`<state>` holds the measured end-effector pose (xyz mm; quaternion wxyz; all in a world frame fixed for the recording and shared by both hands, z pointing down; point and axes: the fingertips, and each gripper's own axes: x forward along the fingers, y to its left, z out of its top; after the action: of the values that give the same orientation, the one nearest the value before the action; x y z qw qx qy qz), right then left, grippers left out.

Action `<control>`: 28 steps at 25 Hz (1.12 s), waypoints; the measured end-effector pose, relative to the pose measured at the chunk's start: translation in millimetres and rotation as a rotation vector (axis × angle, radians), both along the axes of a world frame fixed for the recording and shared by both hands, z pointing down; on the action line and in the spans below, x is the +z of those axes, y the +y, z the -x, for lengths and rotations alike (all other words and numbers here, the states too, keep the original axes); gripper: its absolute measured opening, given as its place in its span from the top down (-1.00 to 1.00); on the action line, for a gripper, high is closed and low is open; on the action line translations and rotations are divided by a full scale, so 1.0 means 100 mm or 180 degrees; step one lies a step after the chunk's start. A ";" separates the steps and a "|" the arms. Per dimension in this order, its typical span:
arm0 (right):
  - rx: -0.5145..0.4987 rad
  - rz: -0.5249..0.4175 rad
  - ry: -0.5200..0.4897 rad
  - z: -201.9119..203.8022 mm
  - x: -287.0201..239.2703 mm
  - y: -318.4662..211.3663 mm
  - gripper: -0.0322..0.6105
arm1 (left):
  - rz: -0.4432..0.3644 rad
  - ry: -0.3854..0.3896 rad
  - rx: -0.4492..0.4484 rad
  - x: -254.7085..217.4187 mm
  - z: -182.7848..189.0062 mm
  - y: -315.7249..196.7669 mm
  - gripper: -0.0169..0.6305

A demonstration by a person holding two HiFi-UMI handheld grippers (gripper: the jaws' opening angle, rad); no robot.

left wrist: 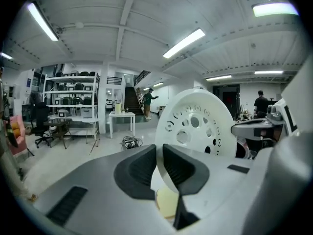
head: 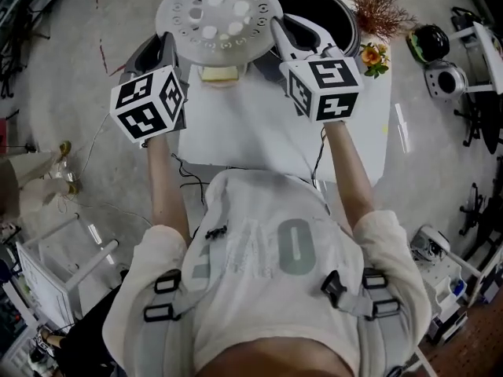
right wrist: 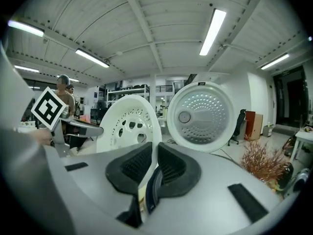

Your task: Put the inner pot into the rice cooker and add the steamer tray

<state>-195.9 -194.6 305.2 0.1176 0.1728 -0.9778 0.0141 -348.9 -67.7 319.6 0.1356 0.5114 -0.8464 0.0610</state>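
A white round steamer tray [head: 222,23] with holes hangs tilted above the table's far edge, held between both grippers. My left gripper [head: 168,44] is shut on its left rim, my right gripper [head: 280,27] on its right rim. In the left gripper view the tray [left wrist: 195,126] stands on edge with its rim pinched between the pads of the gripper [left wrist: 159,166]. The right gripper view shows the same grip by the right gripper [right wrist: 153,163] on the tray [right wrist: 128,126]. The black rice cooker [head: 324,12] stands open just right of the tray, its raised lid [right wrist: 202,115] facing me. Its inside looks dark.
A white table [head: 259,128] lies below my hands, with a yellowish thing [head: 221,75] under the tray. Orange flowers [head: 374,58] and a dried plant [head: 379,6] stand beside the cooker. Camera gear [head: 442,63] sits to the right. People [left wrist: 260,104] stand in the background.
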 end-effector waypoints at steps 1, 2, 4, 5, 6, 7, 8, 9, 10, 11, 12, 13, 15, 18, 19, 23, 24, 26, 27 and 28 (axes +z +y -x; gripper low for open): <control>0.0076 -0.0030 -0.0036 -0.05 -0.06 -0.06 0.75 | -0.0042 -0.0041 0.0065 -0.08 -0.03 -0.09 0.77; 0.0155 -0.0056 -0.0066 -0.11 -0.12 -0.13 0.75 | -0.0076 -0.0082 0.0134 -0.15 -0.05 -0.19 0.77; 0.0305 -0.0085 -0.0102 -0.22 -0.21 -0.25 0.75 | -0.0120 -0.0141 0.0268 -0.26 -0.13 -0.37 0.77; 0.0375 -0.0093 -0.0110 -0.28 -0.24 -0.31 0.75 | -0.0135 -0.0161 0.0333 -0.31 -0.17 -0.45 0.77; 0.0445 -0.0098 -0.0116 -0.35 -0.27 -0.36 0.75 | -0.0149 -0.0177 0.0400 -0.35 -0.22 -0.53 0.77; 0.0518 -0.0103 -0.0121 -0.42 -0.29 -0.41 0.75 | -0.0161 -0.0192 0.0469 -0.38 -0.27 -0.61 0.77; 0.0592 -0.0105 -0.0125 -0.50 -0.31 -0.46 0.75 | -0.0172 -0.0206 0.0541 -0.41 -0.32 -0.69 0.77; 0.0666 -0.0103 -0.0128 -0.58 -0.33 -0.51 0.75 | -0.0181 -0.0218 0.0614 -0.44 -0.38 -0.78 0.77; 0.0738 -0.0096 -0.0131 -0.66 -0.34 -0.56 0.75 | -0.0186 -0.0229 0.0685 -0.47 -0.45 -0.86 0.77; 0.0807 -0.0084 -0.0132 -0.74 -0.36 -0.62 0.75 | -0.0188 -0.0237 0.0752 -0.50 -0.51 -0.95 0.77; 0.0872 -0.0071 -0.0132 -0.81 -0.38 -0.67 0.75 | -0.0186 -0.0246 0.0812 -0.54 -0.57 -1.03 0.78; 0.0933 -0.0055 -0.0130 -0.89 -0.40 -0.72 0.74 | -0.0179 -0.0253 0.0869 -0.57 -0.63 -1.11 0.78; 0.1039 -0.0021 -0.0125 -1.03 -0.41 -0.81 0.74 | -0.0158 -0.0263 0.0971 -0.61 -0.75 -1.25 0.78; 0.1162 0.0022 -0.0108 -1.22 -0.38 -0.90 0.74 | -0.0121 -0.0262 0.1094 -0.61 -0.91 -1.41 0.78; 0.1198 0.0034 -0.0099 -1.27 -0.36 -0.93 0.74 | -0.0105 -0.0260 0.1131 -0.60 -0.95 -1.46 0.78; 0.1306 0.0121 -0.0065 -1.47 -0.27 -1.01 0.74 | -0.0026 -0.0254 0.1264 -0.53 -1.12 -1.61 0.78; 0.1320 0.0145 -0.0056 -1.50 -0.25 -1.03 0.73 | -0.0003 -0.0251 0.1283 -0.51 -1.16 -1.64 0.78; 0.1337 0.0184 -0.0032 -1.56 -0.20 -1.06 0.73 | 0.0045 -0.0237 0.1306 -0.47 -1.21 -1.69 0.78; 0.1345 0.0202 -0.0019 -1.59 -0.17 -1.06 0.73 | 0.0065 -0.0230 0.1311 -0.44 -1.23 -1.70 0.78; 0.1352 0.0219 -0.0006 -1.60 -0.14 -1.06 0.73 | 0.0081 -0.0225 0.1314 -0.42 -1.25 -1.71 0.78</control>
<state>-35.4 -301.1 291.0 0.1169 0.3708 -0.9185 0.0722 -224.0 -239.0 277.8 0.0969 0.6697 -0.7270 0.1160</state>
